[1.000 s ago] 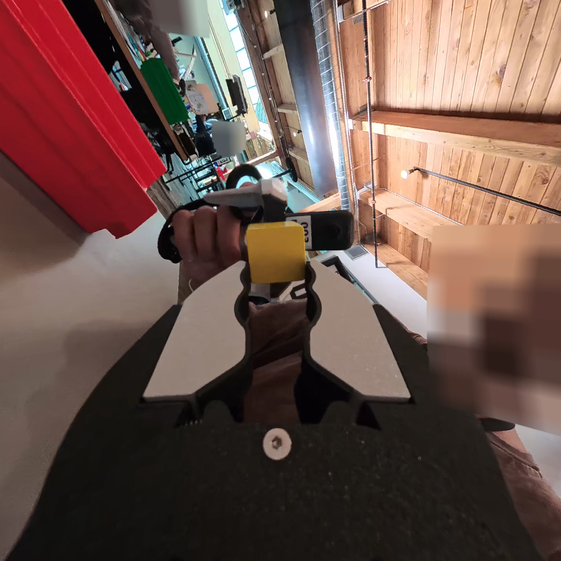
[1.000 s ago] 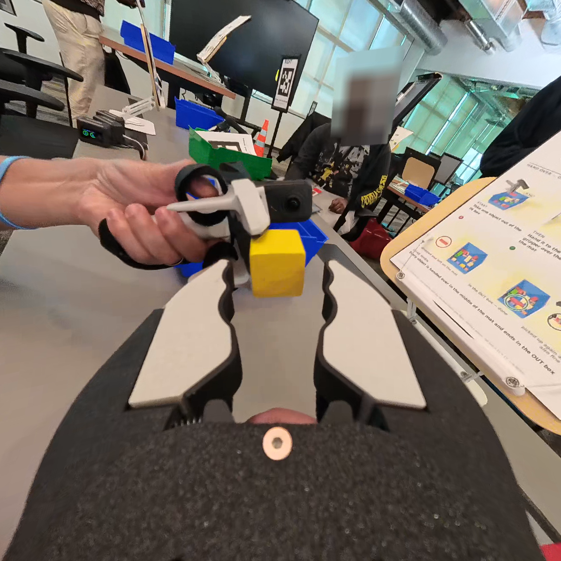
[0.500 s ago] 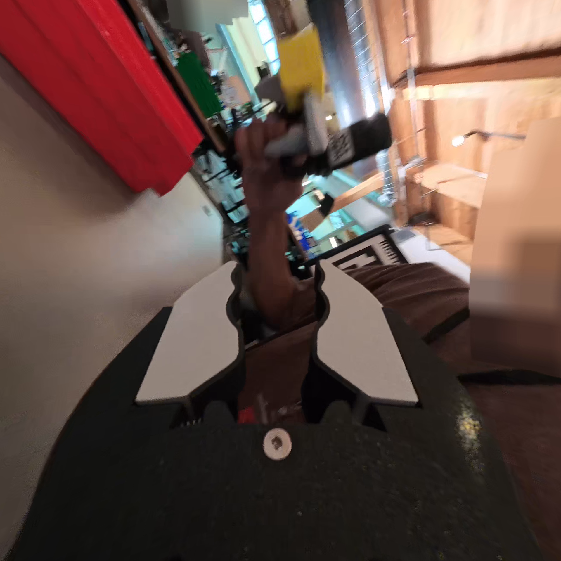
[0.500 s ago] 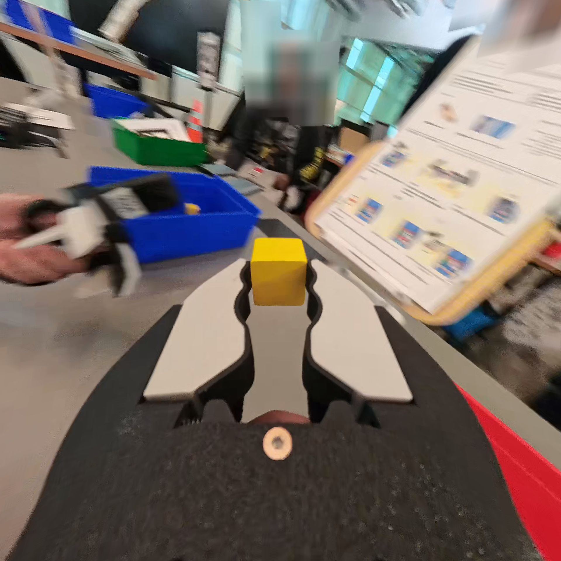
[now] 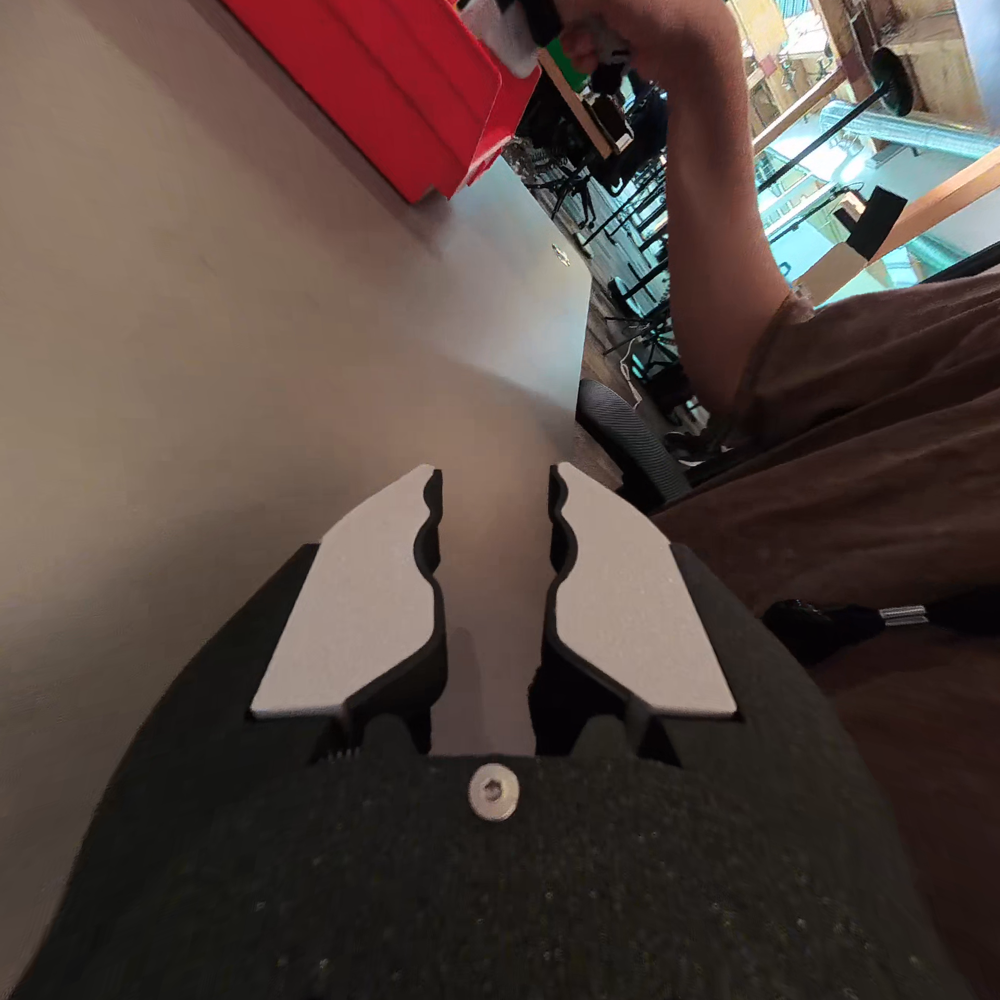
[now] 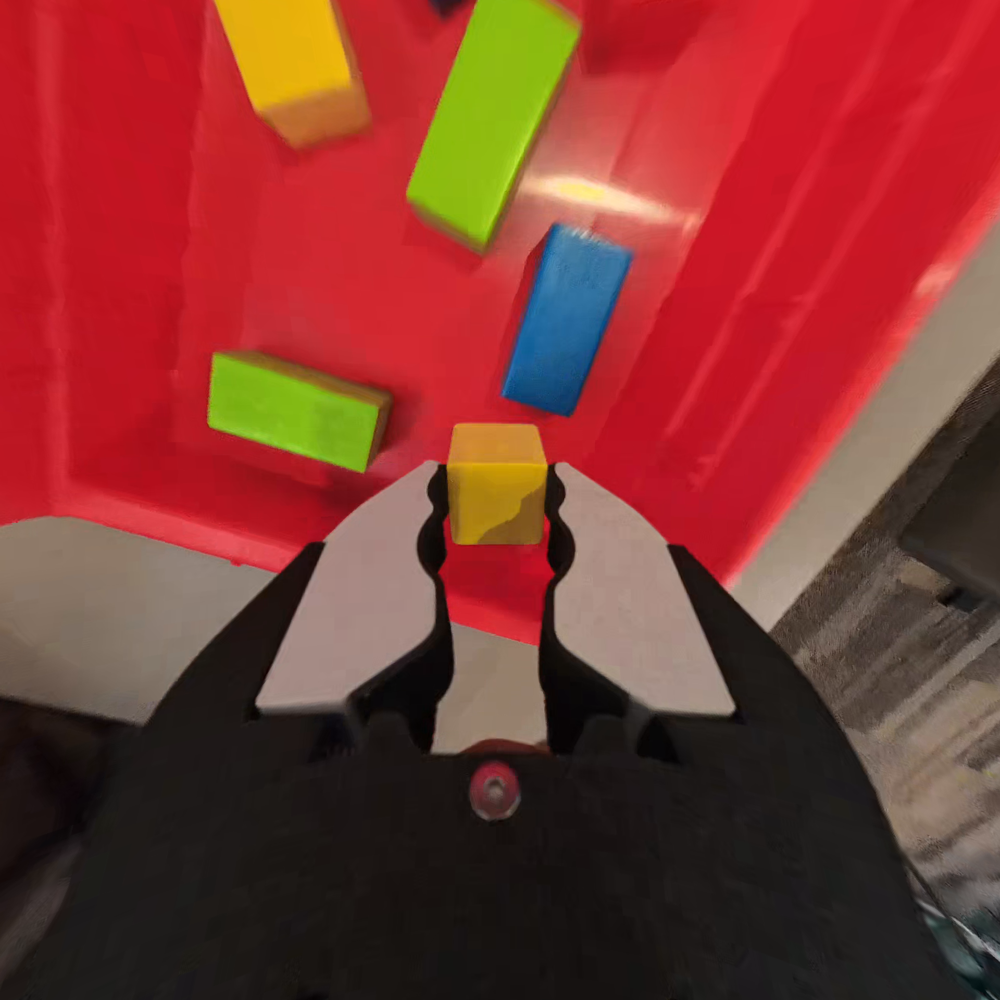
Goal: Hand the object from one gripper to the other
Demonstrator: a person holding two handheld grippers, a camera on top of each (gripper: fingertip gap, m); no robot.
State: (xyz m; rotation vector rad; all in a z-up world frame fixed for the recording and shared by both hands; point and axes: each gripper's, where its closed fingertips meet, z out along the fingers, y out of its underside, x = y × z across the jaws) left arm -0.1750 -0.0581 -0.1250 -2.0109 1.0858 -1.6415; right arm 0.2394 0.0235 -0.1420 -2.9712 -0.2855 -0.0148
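Right claw (image 6: 495,476) grips yellow cube (image 6: 495,487); its underside is hidden.

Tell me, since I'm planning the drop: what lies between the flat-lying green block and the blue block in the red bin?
In the right wrist view, only bare red bin floor separates the flat-lying green rectangular block and the blue rectangular block.

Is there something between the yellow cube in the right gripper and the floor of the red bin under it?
Nothing visible. The right gripper holds the yellow cube over a bare patch of the red bin. The nearest blocks, a green block to the left and a blue block farther ahead, lie off to the sides.
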